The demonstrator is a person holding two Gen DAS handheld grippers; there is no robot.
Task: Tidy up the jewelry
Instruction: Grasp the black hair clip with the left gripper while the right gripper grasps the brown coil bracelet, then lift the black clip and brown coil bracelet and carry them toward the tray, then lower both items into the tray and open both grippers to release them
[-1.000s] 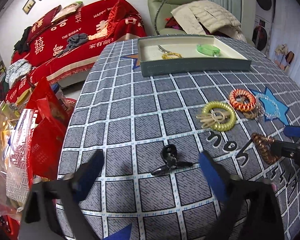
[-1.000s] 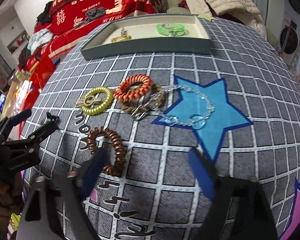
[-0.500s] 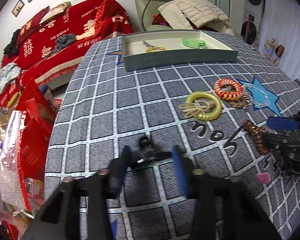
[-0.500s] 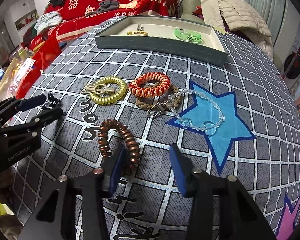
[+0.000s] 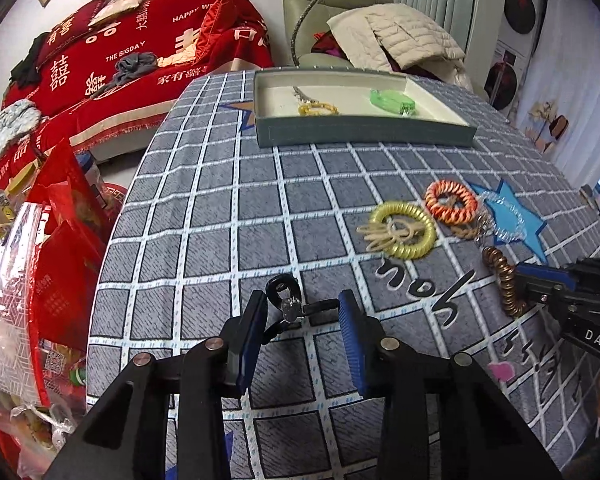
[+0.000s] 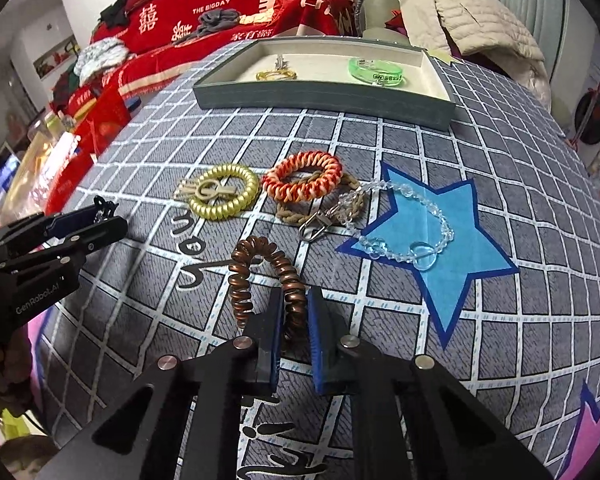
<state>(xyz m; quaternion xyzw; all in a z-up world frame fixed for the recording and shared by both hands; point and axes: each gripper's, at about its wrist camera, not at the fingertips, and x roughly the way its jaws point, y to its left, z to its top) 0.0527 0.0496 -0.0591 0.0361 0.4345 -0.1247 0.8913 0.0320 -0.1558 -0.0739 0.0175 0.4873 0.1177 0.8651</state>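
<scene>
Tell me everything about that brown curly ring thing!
The brown spiral-coil plastic ring looks glossy and coppery, like a springy phone-cord band. It lies flat on the grey checked tablecloth, stretched into a long loop. The right tool has just been closing, and its blue pads now pinch the loop's right side. It lies apart from the other jewelry.

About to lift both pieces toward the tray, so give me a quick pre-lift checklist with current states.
1. Right claw closed on the brown coil bracelet: ok; its jaws have just been closing.
2. Left claw pressing the black clip: cannot tell; clip sits between the jaws.
3. Tray has bare floor: ok.
4. Yellow coil bracelet apart from the brown one: ok.
5. The claws apart from each other: ok.
</scene>
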